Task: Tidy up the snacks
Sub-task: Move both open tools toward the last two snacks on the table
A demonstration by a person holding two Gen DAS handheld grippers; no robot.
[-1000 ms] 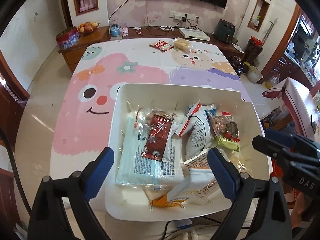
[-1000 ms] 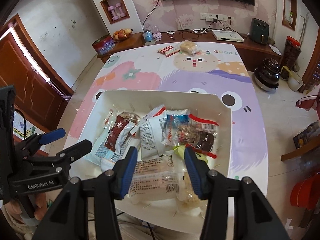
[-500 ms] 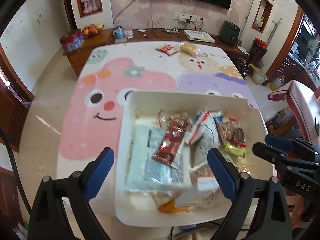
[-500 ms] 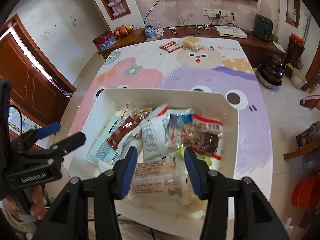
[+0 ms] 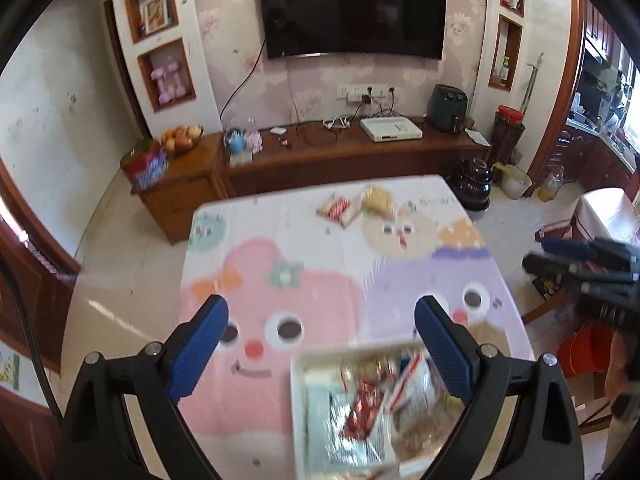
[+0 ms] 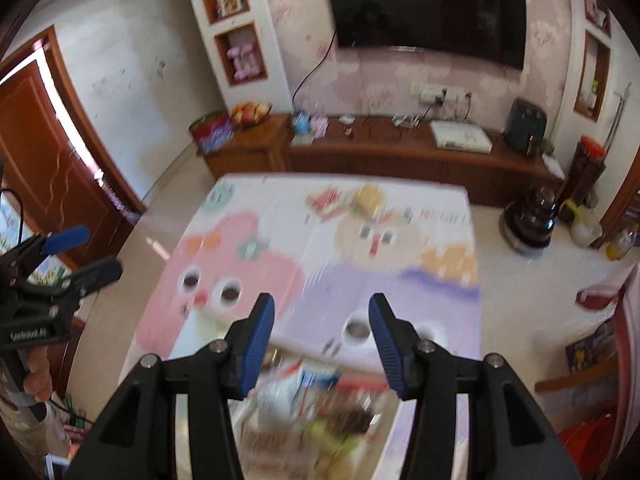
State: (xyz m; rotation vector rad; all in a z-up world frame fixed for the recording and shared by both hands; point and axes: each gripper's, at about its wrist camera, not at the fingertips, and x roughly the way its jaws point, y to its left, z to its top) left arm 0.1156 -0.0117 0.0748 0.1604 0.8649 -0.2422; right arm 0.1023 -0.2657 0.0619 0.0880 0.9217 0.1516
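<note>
A white bin [image 5: 298, 408] full of snack packets sits at the near end of the cartoon-print table [image 5: 320, 280]; it shows blurred in the right wrist view [image 6: 188, 340]. A red-and-white packet [image 5: 340, 210] and a yellowish bun packet [image 5: 378, 200] lie at the table's far end, also in the right wrist view as the packet [image 6: 328, 200] and the bun [image 6: 368, 196]. My left gripper [image 5: 320, 342] is open and empty, raised above the bin's far edge. My right gripper [image 6: 322, 344] is open and empty, raised above the bin.
A wooden TV cabinet [image 5: 340, 156] runs behind the table, with a fruit bowl [image 5: 182, 138], a red tin [image 5: 144, 164] and a white box [image 5: 390, 128]. A dark pot [image 5: 474, 180] stands on the floor at right. A wooden door [image 6: 48, 160] is at left.
Both grippers have lifted and tilted up away from the bin, so the view now takes in the far table end and the wall. Both stay open and empty.
</note>
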